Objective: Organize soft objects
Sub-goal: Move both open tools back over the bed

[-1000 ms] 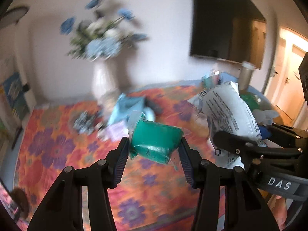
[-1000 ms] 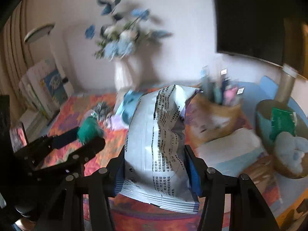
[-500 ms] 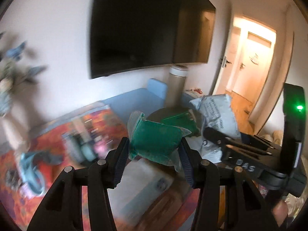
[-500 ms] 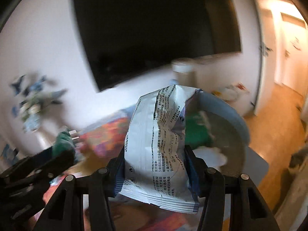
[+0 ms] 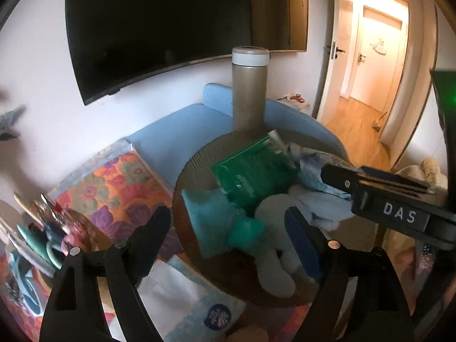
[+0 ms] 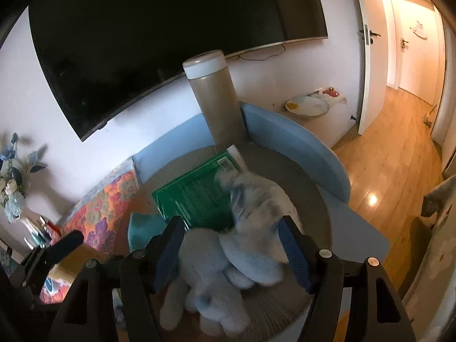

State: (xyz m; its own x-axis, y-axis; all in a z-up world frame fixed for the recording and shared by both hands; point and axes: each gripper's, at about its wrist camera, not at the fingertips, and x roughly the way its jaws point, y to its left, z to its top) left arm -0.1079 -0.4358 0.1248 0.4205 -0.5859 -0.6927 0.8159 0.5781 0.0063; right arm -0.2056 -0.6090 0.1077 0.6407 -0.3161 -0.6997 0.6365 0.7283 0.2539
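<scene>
A round brown ribbed basket holds soft items: a flat green packet, a teal cloth, a small green packet, a white plush toy and a white printed pouch. My left gripper is open and empty just above the small green packet. My right gripper is open over the basket; the white printed pouch lies blurred between its jaws on the plush. The flat green packet lies behind.
A tall beige flask stands behind the basket on a blue surface. A floral cloth, a holder of pens and a white tissue pack lie left. A black screen hangs on the wall.
Both grippers swung right from the floral cloth to over the basket. The left let go of the small green packet and the right let go of the white pouch; both opened.
</scene>
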